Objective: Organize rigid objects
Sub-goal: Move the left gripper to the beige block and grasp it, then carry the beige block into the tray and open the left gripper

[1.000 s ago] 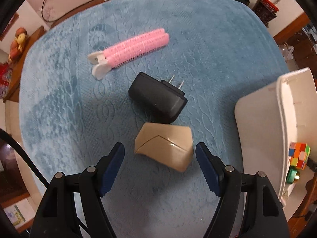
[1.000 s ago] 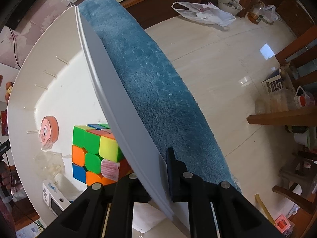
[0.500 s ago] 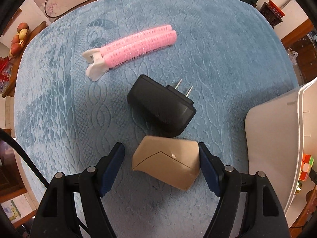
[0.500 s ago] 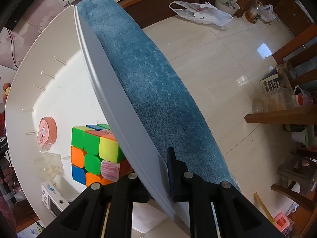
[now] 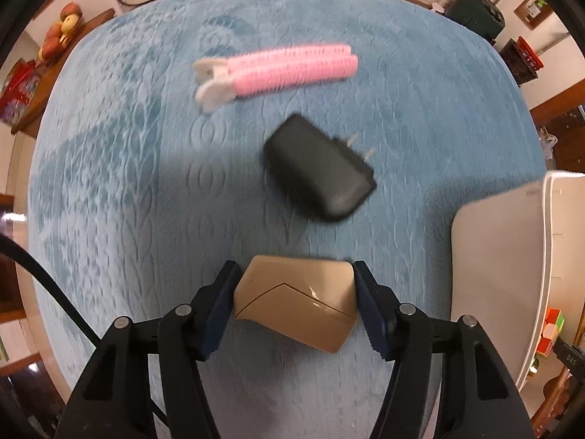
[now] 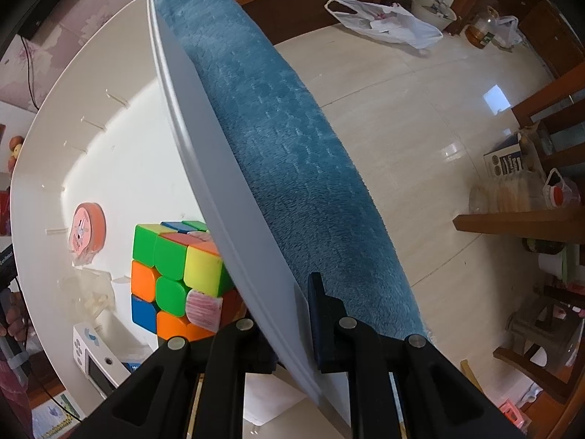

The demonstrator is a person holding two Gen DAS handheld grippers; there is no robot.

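A tan faceted box (image 5: 296, 300) lies on the blue plush cloth (image 5: 128, 183) between the jaws of my left gripper (image 5: 294, 296). The jaws are closing, and both blue pads touch its sides. Beyond it lie a black plug charger (image 5: 318, 172) and a pink hair-roller clip (image 5: 278, 69). At the right stands a white bin (image 5: 493, 256). My right gripper (image 6: 292, 303) is shut on the white bin's wall (image 6: 204, 146), one finger inside and one outside. In the bin are a colour cube (image 6: 175, 278), an orange round piece (image 6: 87, 226) and a small white device (image 6: 95, 358).
The blue cloth's edge (image 6: 292, 146) drops to a tiled floor (image 6: 420, 109) just right of the bin. A white plastic bag (image 6: 384, 22) lies on the floor, and wooden furniture (image 6: 519, 223) stands at the right. A black cable (image 5: 47, 281) crosses the left wrist view.
My left gripper has moved in over the tan box and its jaws have narrowed from well apart to touching both sides. The right gripper and bin have stayed put.
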